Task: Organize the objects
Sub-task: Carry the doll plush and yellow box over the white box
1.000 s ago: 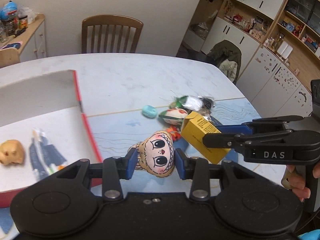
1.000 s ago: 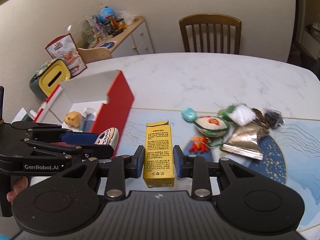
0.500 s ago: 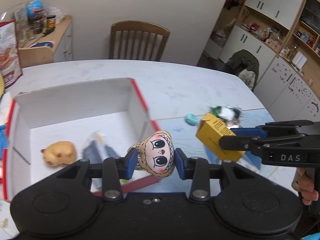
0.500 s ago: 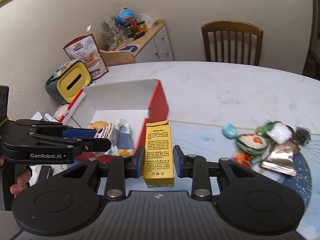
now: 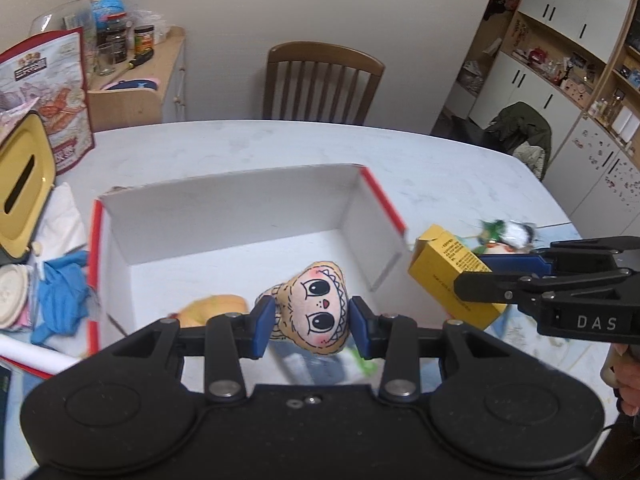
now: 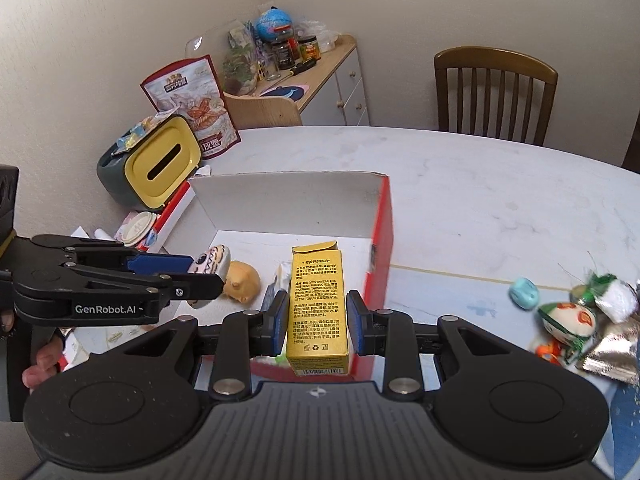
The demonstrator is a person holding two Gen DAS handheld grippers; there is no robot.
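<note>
My left gripper (image 5: pixel 311 326) is shut on a small plush doll head (image 5: pixel 316 310) with big eyes, hanging over the near part of the red-and-white box (image 5: pixel 240 204). From the right wrist view the same left gripper (image 6: pixel 200 276) shows side-on with the doll (image 6: pixel 214 262) at its tips. My right gripper (image 6: pixel 318 320) is shut on a yellow carton (image 6: pixel 318 308), held upright above the box's near right corner; the carton (image 5: pixel 448 268) sits just right of the box wall (image 6: pixel 382 240). Inside the box lie a tan pig figure (image 6: pixel 242 280) and a blurred packet (image 5: pixel 308 364).
A pile of loose items (image 6: pixel 580 320) and a teal piece (image 6: pixel 524 294) lie on the table right of the box. A yellow-lidded bin (image 6: pixel 160 160), a snack bag (image 6: pixel 192 100) and blue gloves (image 5: pixel 60 296) crowd the left. A wooden chair (image 5: pixel 322 80) stands behind the table.
Both grippers have travelled left from the pile of items to the box, each keeping its load. The box now fills the middle of both views.
</note>
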